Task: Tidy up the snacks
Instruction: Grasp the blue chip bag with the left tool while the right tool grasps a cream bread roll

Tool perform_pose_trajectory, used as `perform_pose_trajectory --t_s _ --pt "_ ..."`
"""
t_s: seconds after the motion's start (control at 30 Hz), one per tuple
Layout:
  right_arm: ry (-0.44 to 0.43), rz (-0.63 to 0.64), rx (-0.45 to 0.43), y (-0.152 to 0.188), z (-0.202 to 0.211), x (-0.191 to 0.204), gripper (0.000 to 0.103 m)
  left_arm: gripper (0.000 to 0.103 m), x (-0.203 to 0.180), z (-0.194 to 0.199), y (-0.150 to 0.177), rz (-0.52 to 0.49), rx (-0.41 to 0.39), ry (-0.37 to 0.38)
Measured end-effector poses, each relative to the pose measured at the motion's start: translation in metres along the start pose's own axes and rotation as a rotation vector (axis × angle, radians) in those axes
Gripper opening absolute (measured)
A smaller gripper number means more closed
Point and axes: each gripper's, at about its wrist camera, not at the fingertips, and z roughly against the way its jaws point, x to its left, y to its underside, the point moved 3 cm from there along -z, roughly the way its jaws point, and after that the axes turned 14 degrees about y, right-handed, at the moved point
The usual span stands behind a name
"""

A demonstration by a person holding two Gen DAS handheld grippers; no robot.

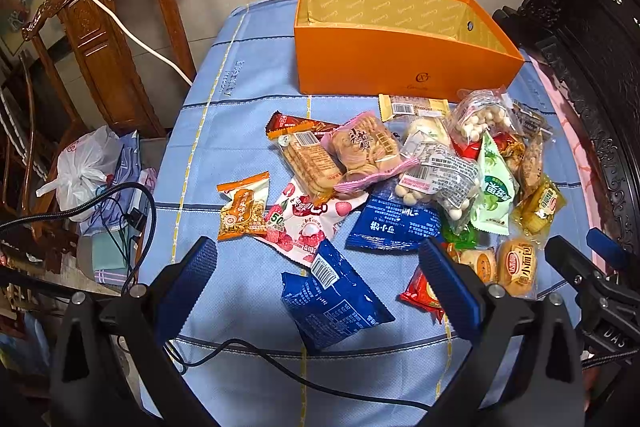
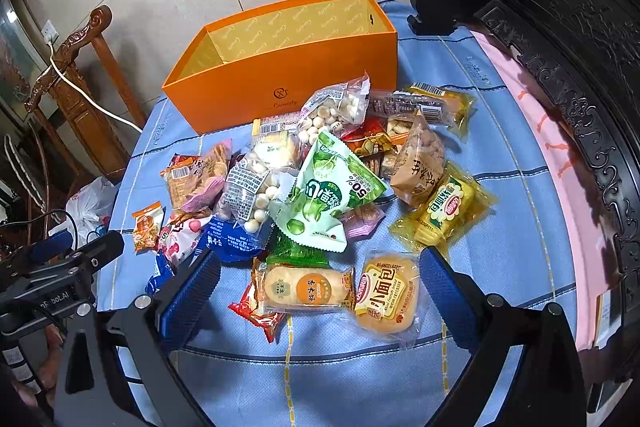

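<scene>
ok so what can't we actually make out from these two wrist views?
- Orange box floor: both views, hidden by its front wall; can't tell if it holds anything.
- Green packet: left view, mostly covered by the right finger and the bags above it.
- Red packet: right view, mostly under the rice cracker pack.
- Print on the back of the blue bag: too small to read.

one orange box (image 1: 400,67), two blue packets (image 1: 336,303), two small-bread buns (image 2: 390,297)
</scene>
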Motion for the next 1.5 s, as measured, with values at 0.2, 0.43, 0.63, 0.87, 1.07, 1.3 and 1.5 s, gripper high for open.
perform_pose_trajectory --t_s 0.2,0.43,0.63,0.87,1.07,1.3,1.5 --pt "0.011 -0.013 0.011 0.002 -0.004 -0.004 0.100 0.099 0.005 -0.004 0.002 0.014 0.021 0.021" --pt "0.058 -0.051 0.048 0.009 -0.021 -0.031 0.100 0.099 0.012 -0.022 0.015 -0.082 0.064 -0.001" --pt "0.102 -0.006 0.045 0.021 -0.027 -0.039 0.100 0.099 0.014 -0.054 0.039 -0.159 0.153 -0.011" --pt "0.110 0.031 0.052 0.024 -0.029 -0.034 0.100 0.099 0.010 -0.085 0.055 -0.177 0.232 0.065" --pt "0.119 0.036 0.065 0.024 -0.031 -0.034 0.100 0.099 0.002 -0.106 0.070 -0.230 0.300 0.062" --pt "0.132 0.058 0.081 0.027 -0.037 -0.035 0.100 0.069 0.010 -0.106 0.073 -0.180 0.282 0.146" --pt "0.171 0.181 0.099 0.048 -0.059 -0.042 0.095 0.062 0.015 -0.083 0.062 -0.193 0.241 0.163"
